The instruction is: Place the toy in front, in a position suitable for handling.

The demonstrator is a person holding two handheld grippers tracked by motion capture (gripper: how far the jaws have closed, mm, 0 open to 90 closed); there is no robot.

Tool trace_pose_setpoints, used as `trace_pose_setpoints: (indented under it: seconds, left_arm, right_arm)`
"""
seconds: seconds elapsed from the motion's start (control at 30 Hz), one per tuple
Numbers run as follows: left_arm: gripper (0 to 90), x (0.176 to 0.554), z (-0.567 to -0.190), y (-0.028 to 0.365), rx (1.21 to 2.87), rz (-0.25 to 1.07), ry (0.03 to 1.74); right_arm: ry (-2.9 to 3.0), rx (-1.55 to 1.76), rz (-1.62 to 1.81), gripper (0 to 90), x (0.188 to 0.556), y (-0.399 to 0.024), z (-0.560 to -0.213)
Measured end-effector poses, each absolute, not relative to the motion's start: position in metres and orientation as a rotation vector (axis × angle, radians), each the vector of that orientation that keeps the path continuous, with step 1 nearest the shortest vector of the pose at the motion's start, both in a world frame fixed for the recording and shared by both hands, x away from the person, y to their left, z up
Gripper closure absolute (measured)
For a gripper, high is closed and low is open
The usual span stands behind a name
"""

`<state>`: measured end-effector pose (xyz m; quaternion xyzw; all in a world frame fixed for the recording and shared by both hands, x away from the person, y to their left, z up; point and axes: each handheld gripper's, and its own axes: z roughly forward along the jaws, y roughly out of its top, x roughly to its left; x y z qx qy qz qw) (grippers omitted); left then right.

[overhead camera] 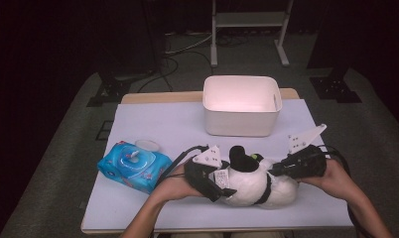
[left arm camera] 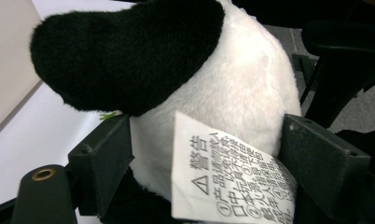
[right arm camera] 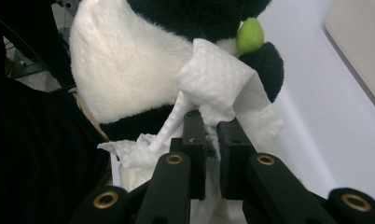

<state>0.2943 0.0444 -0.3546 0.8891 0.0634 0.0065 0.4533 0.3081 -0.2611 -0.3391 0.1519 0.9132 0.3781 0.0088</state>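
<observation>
A black-and-white panda plush (overhead camera: 252,186) lies on the white table near the front edge. My left gripper (overhead camera: 218,184) comes in from the left and is shut on its body. In the left gripper view the two jaws of the left gripper (left arm camera: 206,140) press into the white fur of the plush (left arm camera: 232,79) on either side, with its printed warning label (left arm camera: 223,182) hanging between them. From the right, my right gripper (overhead camera: 283,168) meets the plush. There the right gripper (right arm camera: 211,122) is shut on a crumpled white wipe (right arm camera: 218,79) laid against the plush (right arm camera: 125,60).
A white empty bin (overhead camera: 241,104) stands at the back middle of the table (overhead camera: 163,119). A blue pack of wet wipes (overhead camera: 133,166) lies at the left with its round lid (overhead camera: 147,145) flipped up. A person's hands hold both grippers at the front edge.
</observation>
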Motion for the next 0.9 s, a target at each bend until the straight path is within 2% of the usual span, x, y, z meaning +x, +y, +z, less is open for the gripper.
trace_pose_setpoints:
  seconds: [0.17, 0.27, 0.47, 0.67, 0.9]
  left_arm:
    - [15.9, 0.294, -0.359, 0.044, 2.183, -0.019, 0.154]
    - [11.2, 0.292, -0.362, 0.041, 2.224, -0.004, 0.122]
    - [11.6, 0.293, -0.366, 0.037, 2.210, 0.007, 0.135]
    - [28.9, 0.293, -0.359, 0.040, 2.169, 0.038, 0.136]
    - [32.7, 0.294, -0.337, 0.048, 2.192, 0.074, 0.114]
  right_arm:
    - [2.855, 0.463, 1.188, 82.7, 0.309, -0.262, -0.340]
    - [2.846, 0.479, 1.183, 82.7, 0.309, -0.263, -0.340]
    - [2.842, 0.494, 1.211, 82.7, 0.307, -0.266, -0.341]
    - [2.831, 0.487, 1.300, 82.9, 0.307, -0.267, -0.344]
    - [2.796, 0.465, 1.425, 83.4, 0.309, -0.263, -0.341]
